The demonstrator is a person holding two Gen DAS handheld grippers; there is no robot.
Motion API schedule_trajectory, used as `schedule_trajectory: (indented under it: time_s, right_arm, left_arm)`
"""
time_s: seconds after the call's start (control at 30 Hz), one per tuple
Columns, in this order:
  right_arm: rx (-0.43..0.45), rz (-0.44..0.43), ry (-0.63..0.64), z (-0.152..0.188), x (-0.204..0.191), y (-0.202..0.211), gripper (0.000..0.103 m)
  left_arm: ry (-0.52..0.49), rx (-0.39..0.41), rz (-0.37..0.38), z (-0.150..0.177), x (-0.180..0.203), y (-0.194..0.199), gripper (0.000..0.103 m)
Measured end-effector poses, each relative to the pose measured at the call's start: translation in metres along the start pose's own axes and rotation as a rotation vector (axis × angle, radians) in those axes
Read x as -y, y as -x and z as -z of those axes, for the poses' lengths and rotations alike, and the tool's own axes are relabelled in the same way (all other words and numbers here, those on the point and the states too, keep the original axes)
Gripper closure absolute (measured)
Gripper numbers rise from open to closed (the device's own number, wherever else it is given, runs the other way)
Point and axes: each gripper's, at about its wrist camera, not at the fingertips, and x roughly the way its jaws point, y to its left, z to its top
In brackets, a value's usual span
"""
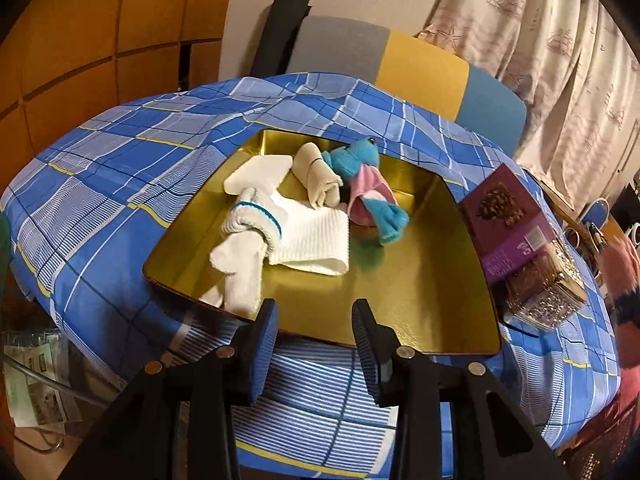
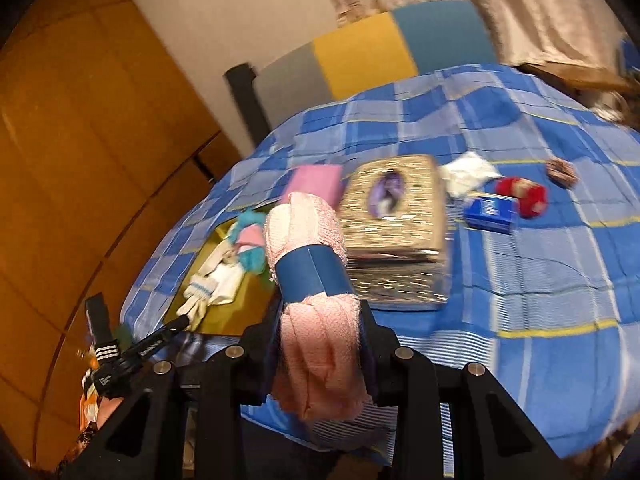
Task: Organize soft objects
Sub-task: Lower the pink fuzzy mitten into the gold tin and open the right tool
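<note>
A gold tray (image 1: 420,280) lies on the blue checked cloth. In it are white socks (image 1: 280,236), a white foam piece (image 1: 256,172), a rolled beige sock (image 1: 316,176) and a blue-and-pink plush toy (image 1: 368,188). My left gripper (image 1: 316,344) is open and empty just above the tray's near edge. My right gripper (image 2: 320,344) is shut on a pink towel roll (image 2: 316,300) with a blue paper band, held above the table right of the tray (image 2: 224,312).
A purple-lidded box (image 1: 516,232) stands right of the tray; it also shows in the right wrist view (image 2: 396,220). On the cloth beyond lie a pink sponge (image 2: 316,180), white cloth (image 2: 468,172), blue packet (image 2: 492,208), red plush (image 2: 524,196) and brown scrunchie (image 2: 562,172). A chair back (image 1: 420,64) stands behind.
</note>
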Motion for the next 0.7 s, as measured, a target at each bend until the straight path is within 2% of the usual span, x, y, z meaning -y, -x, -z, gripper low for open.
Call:
schedule_trajectory:
  time_s: [0.17, 0.3, 0.53, 0.7]
  right_arm:
    - [-0.062, -0.061, 0.090, -0.009, -0.046, -0.043, 0.068]
    - [-0.114, -0.111, 0.113, -0.012, -0.076, -0.081, 0.068]
    - [-0.193, -0.132, 0.192, -0.010, -0.134, -0.149, 0.068]
    - [-0.237, -0.109, 0.183, -0.006, -0.152, -0.183, 0.068]
  left_arm:
    - [-0.015, 0.007, 0.003, 0.006, 0.006, 0.008, 0.065]
    - [-0.018, 0.015, -0.008, 0.009, 0.005, 0.014, 0.065]
    - [0.036, 0.036, -0.046, 0.006, -0.011, 0.019, 0.065]
    - [0.083, 0.062, -0.076, 0.000, -0.027, 0.023, 0.065]
